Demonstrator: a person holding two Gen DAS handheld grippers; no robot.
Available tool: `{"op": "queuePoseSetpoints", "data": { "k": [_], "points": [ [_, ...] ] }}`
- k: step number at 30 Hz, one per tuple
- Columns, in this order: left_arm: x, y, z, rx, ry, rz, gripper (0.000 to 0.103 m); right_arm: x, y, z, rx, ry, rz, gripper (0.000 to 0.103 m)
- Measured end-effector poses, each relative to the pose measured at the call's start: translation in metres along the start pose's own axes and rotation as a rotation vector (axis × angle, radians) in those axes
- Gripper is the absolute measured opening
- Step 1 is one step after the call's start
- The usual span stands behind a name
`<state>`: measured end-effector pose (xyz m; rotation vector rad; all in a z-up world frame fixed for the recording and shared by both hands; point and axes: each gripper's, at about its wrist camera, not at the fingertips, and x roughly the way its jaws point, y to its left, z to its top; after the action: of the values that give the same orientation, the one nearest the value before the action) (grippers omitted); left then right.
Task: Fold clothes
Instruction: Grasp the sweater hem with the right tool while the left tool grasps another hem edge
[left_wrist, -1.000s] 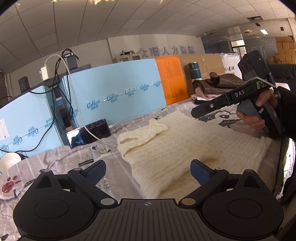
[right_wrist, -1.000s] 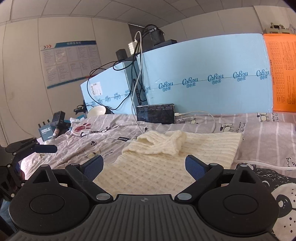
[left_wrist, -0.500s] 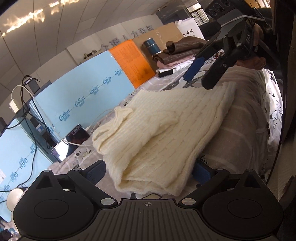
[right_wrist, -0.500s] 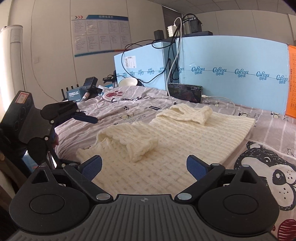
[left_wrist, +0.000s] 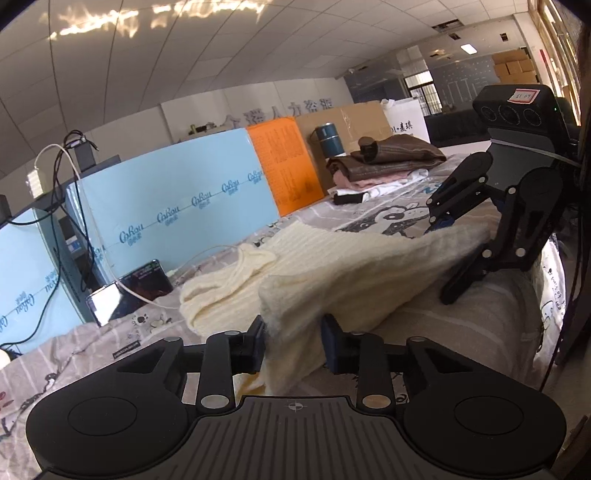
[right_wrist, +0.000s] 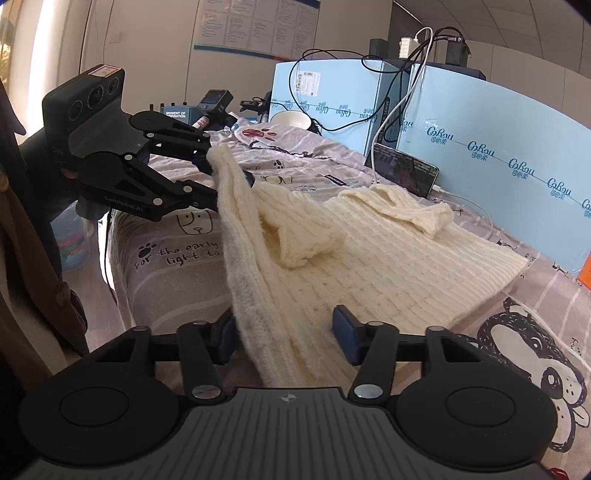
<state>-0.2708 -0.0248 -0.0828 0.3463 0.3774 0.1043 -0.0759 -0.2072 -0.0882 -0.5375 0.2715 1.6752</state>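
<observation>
- The bed (right_wrist: 524, 325) carries the cream sweater (right_wrist: 388, 266), spread flat for folding.
- Left gripper (left_wrist: 293, 341) jaws, just closing, clamp the sweater's near hem.
- Right gripper (right_wrist: 282, 334) just closed too, pinching the same hem, ready to lift it over.

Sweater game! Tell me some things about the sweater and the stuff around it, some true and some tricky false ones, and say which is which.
1. The sweater is cream-coloured. True.
2. The left gripper and the right gripper both hold the sweater's edge. True; their jaws have just been closing on it.
3. The sweater lies on a bare wooden floor. False: it lies on a grey sheet with cartoon prints.
4. A phone stands by the blue board. True.
5. The board beside the blue one is green. False: it is an orange board.
</observation>
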Motion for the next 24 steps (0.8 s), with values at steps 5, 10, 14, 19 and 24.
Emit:
{"op": "queuePoseSetpoints", "data": {
  "k": [5, 10, 14, 19, 24],
  "points": [
    [-0.007, -0.003, 0.0, -0.036, -0.018, -0.068, 0.009, -0.011, -0.006, 0.001, 0.03, -0.027, 0.026, 0.015],
    [-0.029, -0.008, 0.004, -0.064, -0.044, -0.162, 0.008, -0.031, 0.002, 0.004, 0.045, -0.045, 0.098, 0.013],
    [-0.047, 0.0, 0.011, -0.119, -0.156, -0.171, 0.008, -0.061, 0.006, 0.015, 0.041, -0.133, 0.151, 0.013],
    [-0.031, 0.01, 0.024, -0.084, -0.233, -0.053, 0.008, -0.065, -0.006, 0.031, 0.013, -0.225, 0.032, 0.013],
    [0.005, 0.026, 0.039, -0.045, -0.283, 0.06, 0.008, -0.045, -0.03, 0.044, -0.013, -0.327, -0.174, 0.013]
  ]
}}
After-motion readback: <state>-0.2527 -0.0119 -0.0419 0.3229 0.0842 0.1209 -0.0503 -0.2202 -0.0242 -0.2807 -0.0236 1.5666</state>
